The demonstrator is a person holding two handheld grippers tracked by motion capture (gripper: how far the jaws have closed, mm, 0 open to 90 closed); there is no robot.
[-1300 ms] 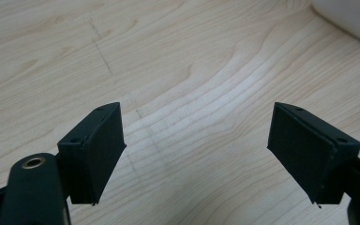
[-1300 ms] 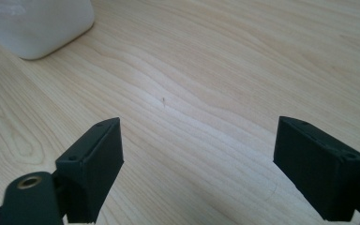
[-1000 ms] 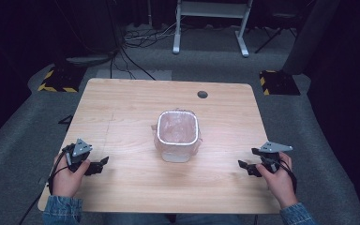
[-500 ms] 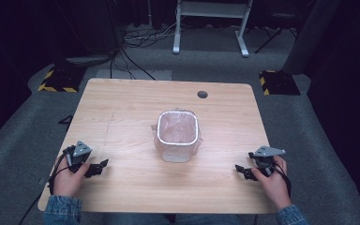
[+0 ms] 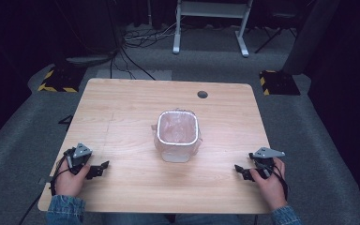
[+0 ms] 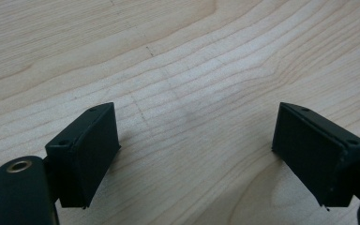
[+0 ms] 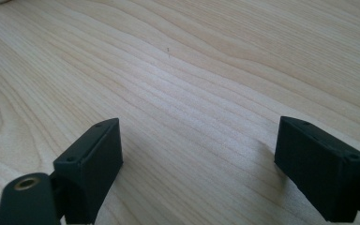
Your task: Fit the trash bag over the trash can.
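A small square white bin lined with a clear plastic bag stands in the middle of the wooden table. My left gripper rests low over the table's front left, held in a hand, its jaws open and pointing right. My right gripper sits at the front right, jaws open and pointing left toward the bin. In the left gripper view the gripper has bare wood between its black fingers. The right gripper likewise holds nothing over the wood grain.
A dark round cable hole lies near the table's back edge. Behind the table stand a white metal frame, floor cables and two yellow-and-black striped blocks. Grey carpet surrounds the table.
The right hand and its gripper have drawn back toward the table's front edge and slightly lower. The left gripper has stayed put.
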